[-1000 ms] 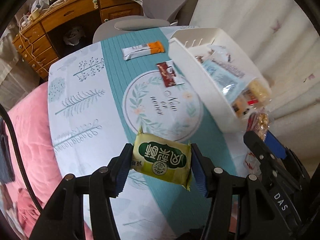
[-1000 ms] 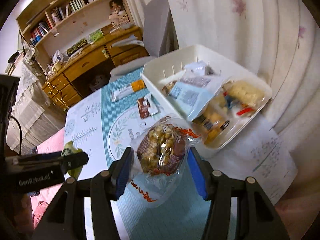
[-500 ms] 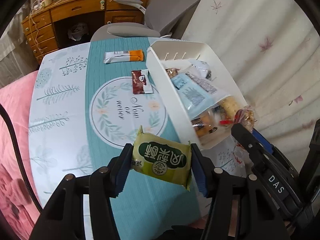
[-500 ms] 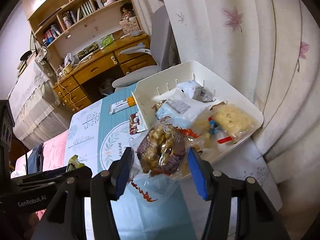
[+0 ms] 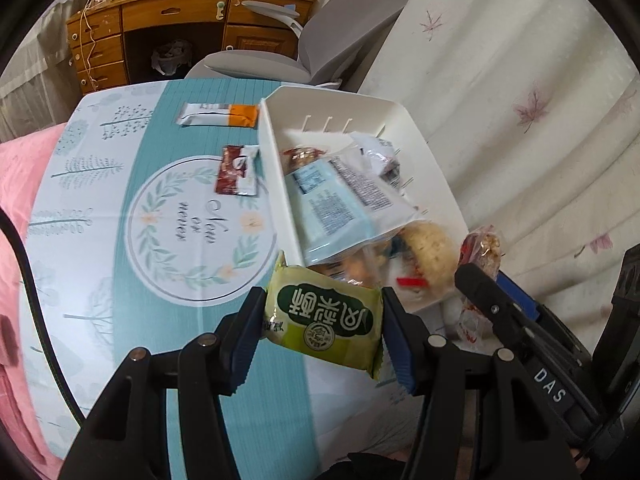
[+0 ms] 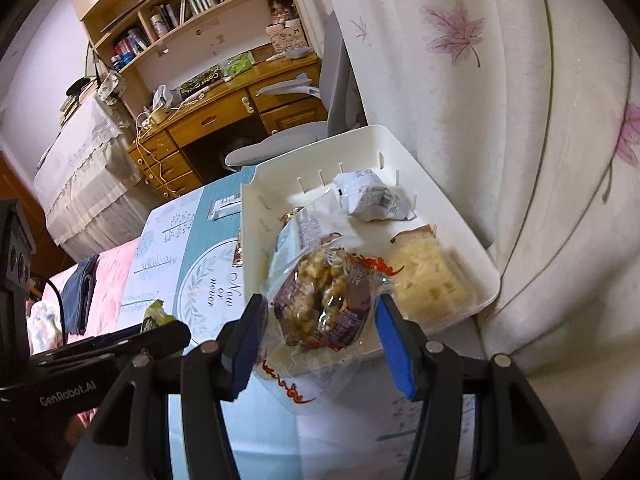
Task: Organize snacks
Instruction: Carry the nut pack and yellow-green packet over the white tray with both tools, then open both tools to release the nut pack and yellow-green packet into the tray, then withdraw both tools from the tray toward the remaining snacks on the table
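Observation:
My left gripper (image 5: 324, 316) is shut on a green snack packet (image 5: 326, 318) and holds it above the near left corner of the white bin (image 5: 276, 168). My right gripper (image 6: 318, 314) is shut on a clear bag of brown snack pieces (image 6: 324, 300), held over the near end of the same bin (image 6: 472, 240). The bin holds several packets, among them a pale blue pack (image 5: 332, 204), a yellow cracker pack (image 6: 428, 280) and a crumpled white wrapper (image 6: 372, 196). An orange-and-white bar (image 5: 220, 115) and a dark red sachet (image 5: 236, 170) lie on the table left of the bin.
The table carries a teal and white printed cloth (image 5: 176, 220). A curtain (image 5: 520, 100) hangs close behind the bin on the right. A grey chair (image 5: 280, 56) and a wooden desk (image 5: 180, 20) stand beyond the table. Pink bedding (image 5: 16, 184) lies at the left.
Both grippers have moved forward and right toward the bin with their snacks. The green packet now overlaps the bin's near corner; the snack bag hangs over the bin's near end.

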### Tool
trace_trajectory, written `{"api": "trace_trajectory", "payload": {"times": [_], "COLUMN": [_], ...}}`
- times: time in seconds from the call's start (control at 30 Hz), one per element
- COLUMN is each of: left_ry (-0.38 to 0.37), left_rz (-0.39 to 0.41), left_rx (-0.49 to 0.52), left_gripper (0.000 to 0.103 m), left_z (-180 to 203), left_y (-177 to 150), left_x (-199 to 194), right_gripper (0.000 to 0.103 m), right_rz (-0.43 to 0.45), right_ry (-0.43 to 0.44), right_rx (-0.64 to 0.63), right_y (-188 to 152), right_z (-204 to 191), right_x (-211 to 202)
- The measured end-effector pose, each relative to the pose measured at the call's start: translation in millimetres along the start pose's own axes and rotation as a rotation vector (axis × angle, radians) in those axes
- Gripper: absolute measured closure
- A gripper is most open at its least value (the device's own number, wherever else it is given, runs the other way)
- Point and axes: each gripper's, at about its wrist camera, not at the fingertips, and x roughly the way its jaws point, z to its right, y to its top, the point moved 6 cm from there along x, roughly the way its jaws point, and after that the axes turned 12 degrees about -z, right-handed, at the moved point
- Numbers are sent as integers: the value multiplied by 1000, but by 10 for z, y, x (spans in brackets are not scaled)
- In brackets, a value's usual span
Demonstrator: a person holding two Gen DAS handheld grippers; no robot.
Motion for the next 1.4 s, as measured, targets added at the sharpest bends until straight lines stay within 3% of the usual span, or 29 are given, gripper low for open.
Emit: {"api": "trace_trajectory", "payload": {"times": [0.2, 0.37, 0.43, 0.53, 0.73, 0.87, 1.4], "left_ry": [-8, 9, 14, 20, 50, 65, 68], "left_rz": [26, 35, 39, 50, 49, 55, -15], "left_rx": [-37, -66, -86, -116, -153, -149, -67], "left_gripper": [47, 41, 39, 25, 21, 21, 21], "left_z": [193, 244, 228, 171, 25, -94, -966], "left_y": [100, 170, 188, 219, 258, 268, 262], "left_x": [126, 182, 189, 173, 133, 72, -184], "right_gripper": [46, 42, 41, 38, 23, 22, 22], "right_rz": [-3, -17, -43, -89, -92, -89, -77], "right_ry": [30, 53, 63, 79, 87, 85, 49], "right_rx": [-49, -48, -39, -19, 15, 44, 101], "right_y": [120, 216, 223, 221, 227, 240, 43], "right_z": [216, 351, 398, 467, 542, 532, -289], "right_x": [20, 85, 151, 260, 304, 323, 393]}}
